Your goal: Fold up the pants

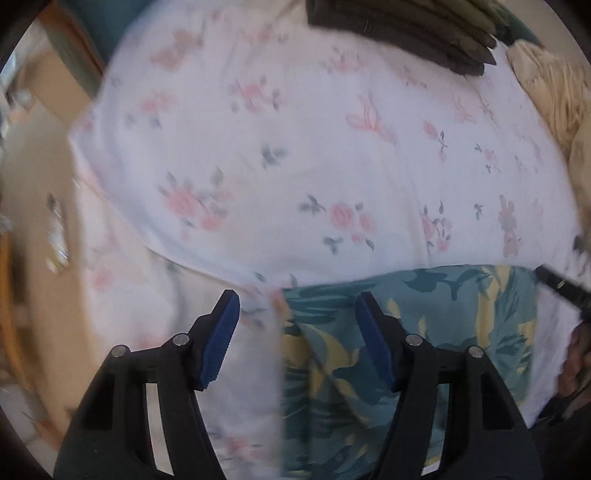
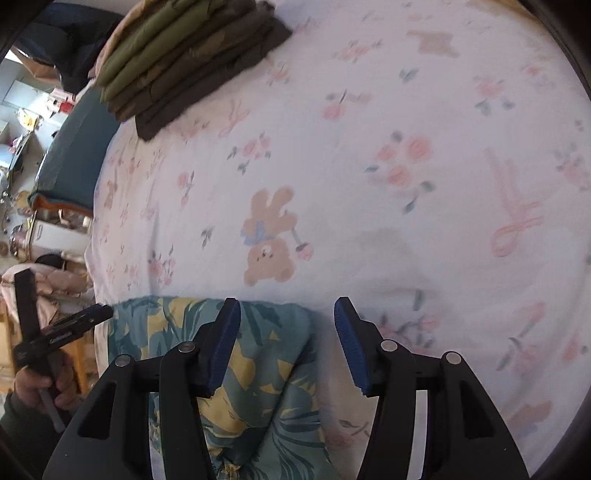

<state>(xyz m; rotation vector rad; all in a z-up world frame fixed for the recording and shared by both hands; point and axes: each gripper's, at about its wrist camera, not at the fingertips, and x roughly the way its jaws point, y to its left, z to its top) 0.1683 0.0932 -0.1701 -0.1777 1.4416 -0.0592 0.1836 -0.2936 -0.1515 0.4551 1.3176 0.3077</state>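
The pants (image 1: 406, 332) are teal with a yellow leaf print and lie on a white floral bed sheet (image 1: 295, 166) near its front edge. In the right wrist view the pants (image 2: 266, 369) lie bunched under the gripper. My left gripper (image 1: 297, 306) is open and empty, just above the pants' left edge. My right gripper (image 2: 286, 317) is open and empty, over the pants' right edge. The left gripper's body (image 2: 62, 332) shows at the left of the right wrist view, held in a hand.
A stack of folded olive and brown clothes (image 2: 184, 62) lies at the far side of the bed and also shows in the left wrist view (image 1: 406, 33). A cream blanket (image 1: 554, 96) lies at the right. The bed's left edge (image 2: 96, 221) drops to a cluttered floor.
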